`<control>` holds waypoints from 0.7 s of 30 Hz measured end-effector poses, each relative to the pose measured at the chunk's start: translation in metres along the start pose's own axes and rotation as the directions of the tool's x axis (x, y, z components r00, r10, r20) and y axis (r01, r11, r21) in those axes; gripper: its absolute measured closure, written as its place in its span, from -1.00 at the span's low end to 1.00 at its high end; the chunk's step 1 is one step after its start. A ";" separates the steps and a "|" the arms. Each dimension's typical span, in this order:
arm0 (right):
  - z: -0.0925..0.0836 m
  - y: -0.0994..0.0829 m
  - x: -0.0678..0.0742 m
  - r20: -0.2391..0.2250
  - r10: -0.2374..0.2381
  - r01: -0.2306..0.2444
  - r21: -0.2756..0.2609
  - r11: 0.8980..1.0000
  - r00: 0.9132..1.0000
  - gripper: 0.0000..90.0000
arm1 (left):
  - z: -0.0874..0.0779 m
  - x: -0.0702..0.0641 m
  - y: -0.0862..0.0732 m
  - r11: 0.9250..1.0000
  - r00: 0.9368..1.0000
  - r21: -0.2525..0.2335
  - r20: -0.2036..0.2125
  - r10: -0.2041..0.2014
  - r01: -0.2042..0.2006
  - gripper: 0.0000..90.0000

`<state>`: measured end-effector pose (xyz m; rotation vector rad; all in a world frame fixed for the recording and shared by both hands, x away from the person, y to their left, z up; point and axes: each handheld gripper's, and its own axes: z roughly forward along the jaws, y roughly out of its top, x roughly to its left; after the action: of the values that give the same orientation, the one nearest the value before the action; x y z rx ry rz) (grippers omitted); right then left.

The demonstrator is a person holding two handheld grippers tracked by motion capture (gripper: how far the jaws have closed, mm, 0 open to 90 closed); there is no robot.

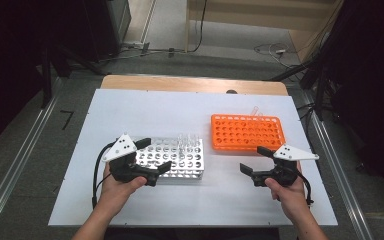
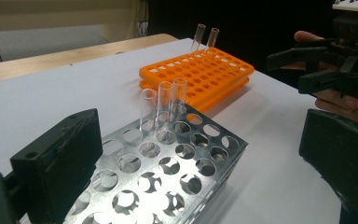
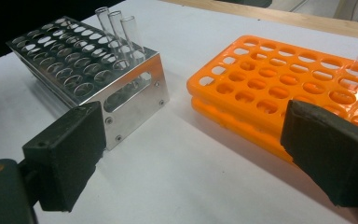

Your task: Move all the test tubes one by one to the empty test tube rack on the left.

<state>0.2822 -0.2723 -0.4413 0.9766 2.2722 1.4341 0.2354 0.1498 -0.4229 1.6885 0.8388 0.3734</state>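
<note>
- Left gripper (image 1: 156, 157): jaws wide apart, nothing clamped; they straddle the near-left end of the metal rack (image 1: 180, 159) without pinching it.
- Right gripper (image 1: 254, 160): jaws spread, empty, over bare tabletop (image 1: 155, 107) off the orange rack's (image 1: 247, 132) near edge.
- Three clear tubes (image 2: 164, 105) stand upright in the metal rack's far row, mouths up.
- Two tubes (image 2: 204, 38) lean in the orange rack's far corner.

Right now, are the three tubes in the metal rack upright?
Upright: the three tubes stand vertically side by side in holes at the metal rack edge.
</note>
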 end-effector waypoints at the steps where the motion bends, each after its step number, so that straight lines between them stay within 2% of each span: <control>1: 0.000 0.000 0.000 0.001 0.003 -0.003 -0.001 1.000 1.000 -0.89 | -0.002 0.001 -0.001 1.000 1.000 -0.001 -0.003 0.001 -0.001 -1.00; 5: 0.000 0.001 -0.001 0.004 0.005 -0.005 0.000 1.000 1.000 -0.89 | -0.008 0.003 -0.005 1.000 1.000 -0.015 -0.016 -0.007 0.006 -1.00; 11: 0.000 0.005 -0.002 0.012 0.004 -0.003 -0.005 1.000 1.000 -0.89 | -0.014 0.006 -0.014 1.000 1.000 -0.006 -0.020 -0.005 0.005 -1.00; 14: -0.001 0.008 -0.003 0.037 -0.002 0.002 -0.005 1.000 0.999 -0.89 | -0.016 0.005 -0.015 1.000 0.999 -0.003 -0.029 0.014 -0.014 -1.00; 21: -0.004 0.019 -0.012 0.070 0.004 -0.003 -0.011 1.000 0.998 -0.89 | -0.017 0.007 -0.017 1.000 0.999 -0.003 -0.035 0.001 -0.001 -1.00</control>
<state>0.2963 -0.2778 -0.4246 1.0121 2.2114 1.3899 0.2242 0.1681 -0.4353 1.6836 0.8629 0.4058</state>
